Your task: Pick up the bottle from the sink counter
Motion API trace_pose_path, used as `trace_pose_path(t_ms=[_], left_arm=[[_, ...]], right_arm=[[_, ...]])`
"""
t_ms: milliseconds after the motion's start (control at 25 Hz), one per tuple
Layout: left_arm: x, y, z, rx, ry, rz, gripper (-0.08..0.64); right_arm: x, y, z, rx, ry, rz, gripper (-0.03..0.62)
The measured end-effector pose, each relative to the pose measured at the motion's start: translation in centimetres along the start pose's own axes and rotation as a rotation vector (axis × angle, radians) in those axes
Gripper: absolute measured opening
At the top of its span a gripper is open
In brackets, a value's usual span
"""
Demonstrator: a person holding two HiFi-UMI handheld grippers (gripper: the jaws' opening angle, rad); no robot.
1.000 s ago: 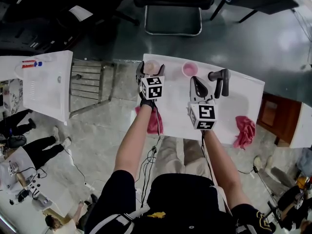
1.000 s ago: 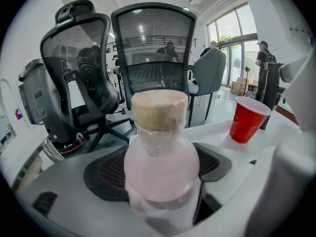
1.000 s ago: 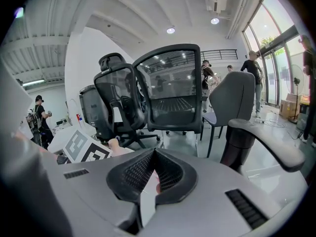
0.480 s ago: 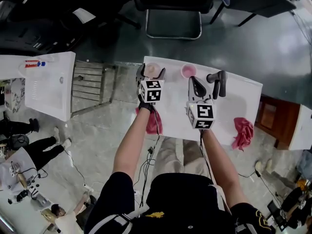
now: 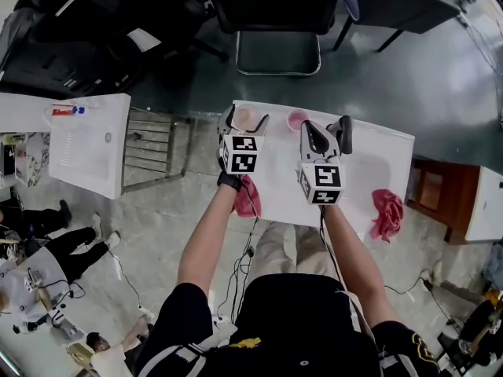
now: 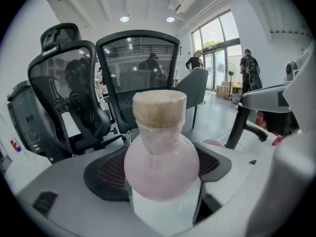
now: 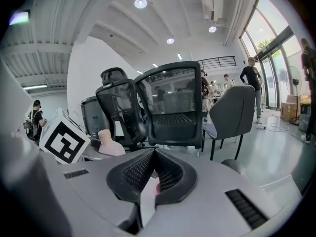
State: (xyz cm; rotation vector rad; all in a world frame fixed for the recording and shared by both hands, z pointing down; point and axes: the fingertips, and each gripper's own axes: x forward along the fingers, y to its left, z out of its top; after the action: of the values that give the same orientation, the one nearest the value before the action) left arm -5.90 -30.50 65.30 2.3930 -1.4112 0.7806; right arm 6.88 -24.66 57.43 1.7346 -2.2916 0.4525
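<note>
- We see the left gripper (image 5: 245,122) closed on the bottle (image 6: 160,154); its dark pads press against both sides of the round pink body, below the tan cap.
- In the head view the bottle sits at the far left edge of the white sink counter (image 5: 369,163). We cannot tell whether its base touches the counter.
- The right gripper (image 7: 154,152) has its jaws pressed together with nothing between them. It hangs over the middle of the counter, beside the left gripper.
- A pink cup (image 5: 297,119) stands at the far edge between the two grippers, and a black faucet (image 5: 343,134) is just to the right of the right gripper.
- One pink cloth (image 5: 247,196) hangs at the near left edge of the counter, and another (image 5: 386,213) hangs at the near right corner.
- A black mesh office chair (image 6: 138,73) stands beyond the counter, behind the bottle.
</note>
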Motion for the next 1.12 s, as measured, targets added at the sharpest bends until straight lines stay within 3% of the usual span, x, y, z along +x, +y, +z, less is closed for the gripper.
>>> trace_pose_path(t_ms=[520, 840, 1120], left_arm=[[-10.6, -4.8, 7.9, 0.03, -0.063, -0.066, 0.4], [-15.7, -7.1, 11.4, 0.044, -0.087, -0.108, 0.4], [-19.2, -9.8, 13.4, 0.072, -0.084, -0.192, 0.4]], right_arm=[[-5.9, -0.1, 5.6, 0.021, -0.089, 0.022, 0.026], [-10.3, -2.1, 7.5, 0.008, -0.111, -0.014, 0.026], [-15.2, -2.6, 9.7, -0.032, -0.151, -0.044, 0.026]])
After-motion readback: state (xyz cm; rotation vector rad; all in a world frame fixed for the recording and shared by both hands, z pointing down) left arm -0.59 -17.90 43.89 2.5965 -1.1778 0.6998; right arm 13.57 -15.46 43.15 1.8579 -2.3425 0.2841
